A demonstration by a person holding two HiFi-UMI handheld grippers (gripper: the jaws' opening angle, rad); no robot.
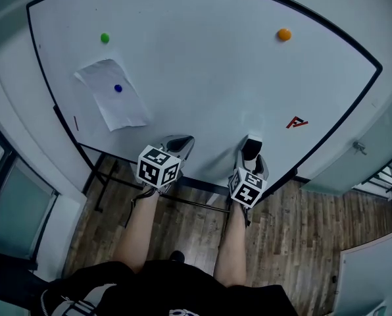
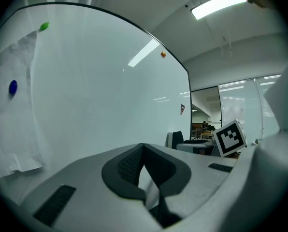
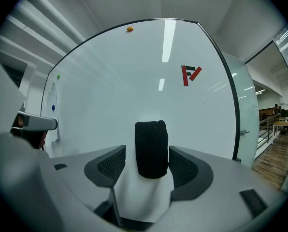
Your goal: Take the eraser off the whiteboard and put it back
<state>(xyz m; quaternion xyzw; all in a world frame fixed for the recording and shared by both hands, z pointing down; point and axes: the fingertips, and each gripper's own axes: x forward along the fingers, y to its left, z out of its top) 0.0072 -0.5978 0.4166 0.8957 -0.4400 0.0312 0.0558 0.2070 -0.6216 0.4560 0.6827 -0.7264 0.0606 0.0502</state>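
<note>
The eraser (image 3: 151,149), a white block with a black felt end, sits against the whiteboard (image 1: 202,64) low on its right half. My right gripper (image 3: 146,166) stands open around it: the eraser lies between the pads, with a gap showing on the left side and a thin one on the right. In the head view the eraser (image 1: 251,146) shows just past the right gripper (image 1: 250,153). My left gripper (image 2: 143,151) is shut with nothing in it, its tips meeting close to the board; in the head view the left gripper (image 1: 179,142) is left of the right one.
A paper sheet (image 1: 112,97) hangs on the board's left under a blue magnet (image 1: 118,88). A green magnet (image 1: 104,37), an orange magnet (image 1: 284,34) and a red logo (image 1: 296,122) are also on the board. The board's lower frame and wooden floor (image 1: 294,229) lie below.
</note>
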